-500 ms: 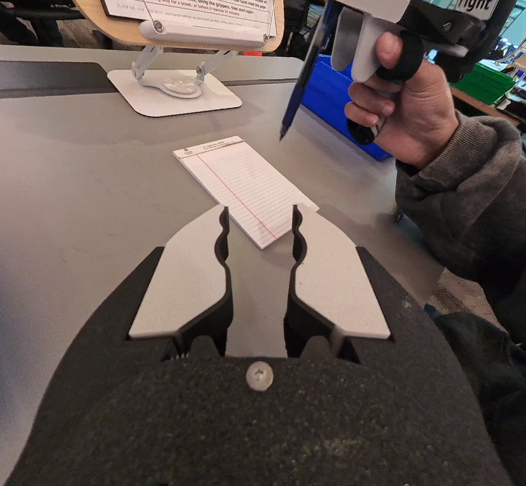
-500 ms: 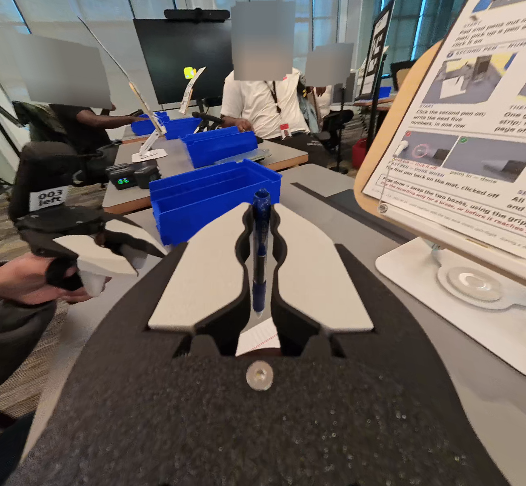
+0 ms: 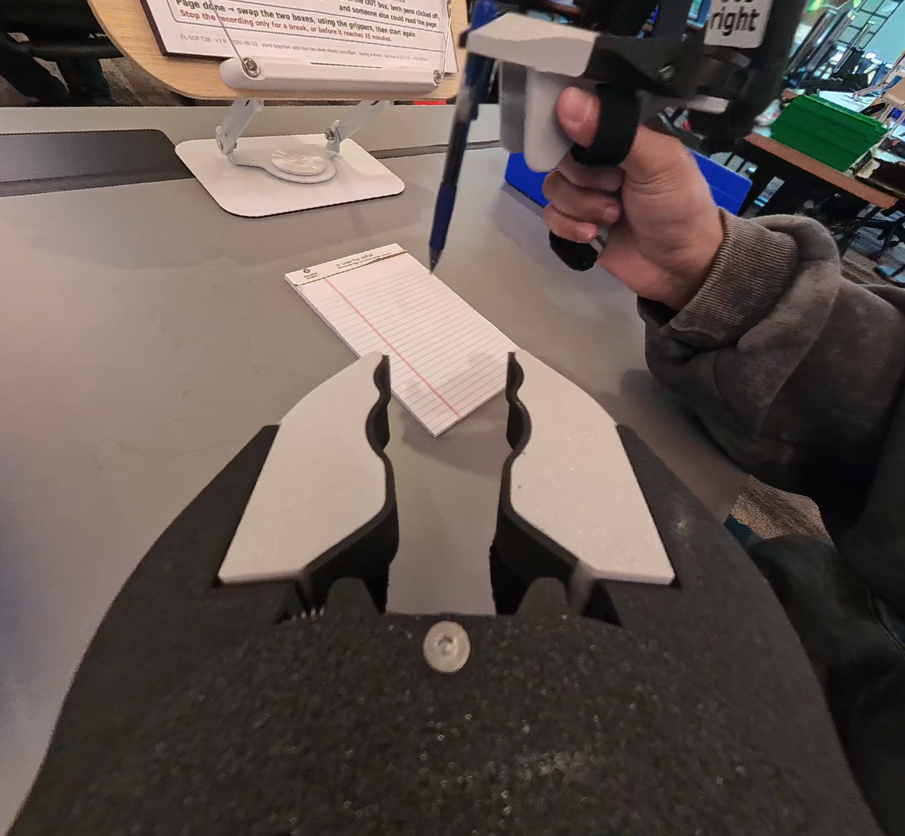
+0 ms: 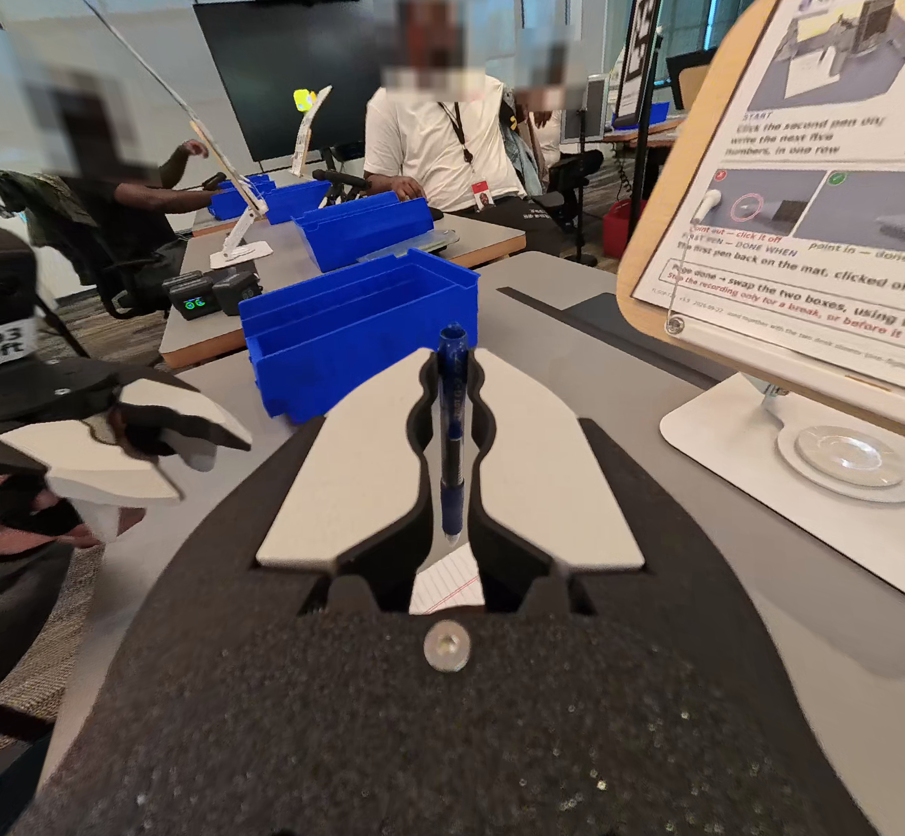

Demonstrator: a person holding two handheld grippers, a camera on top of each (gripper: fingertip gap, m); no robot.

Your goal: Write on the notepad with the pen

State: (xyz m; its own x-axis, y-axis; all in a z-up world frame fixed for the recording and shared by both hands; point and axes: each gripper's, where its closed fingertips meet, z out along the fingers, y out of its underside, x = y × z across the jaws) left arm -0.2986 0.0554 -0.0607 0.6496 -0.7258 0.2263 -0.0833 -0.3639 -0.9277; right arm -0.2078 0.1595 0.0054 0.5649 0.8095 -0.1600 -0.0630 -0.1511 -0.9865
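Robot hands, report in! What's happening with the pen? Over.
Right gripper shut on blue pen, tip just above notepad top corner. Left gripper open, empty, near the pad's bottom edge. Page blank. Nothing in the way.

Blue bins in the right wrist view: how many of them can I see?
3, perhaps more. The nearest blue bin stands just beyond the right claw. A second bin is on the next table behind it. A third bin is farther left, partly hidden.
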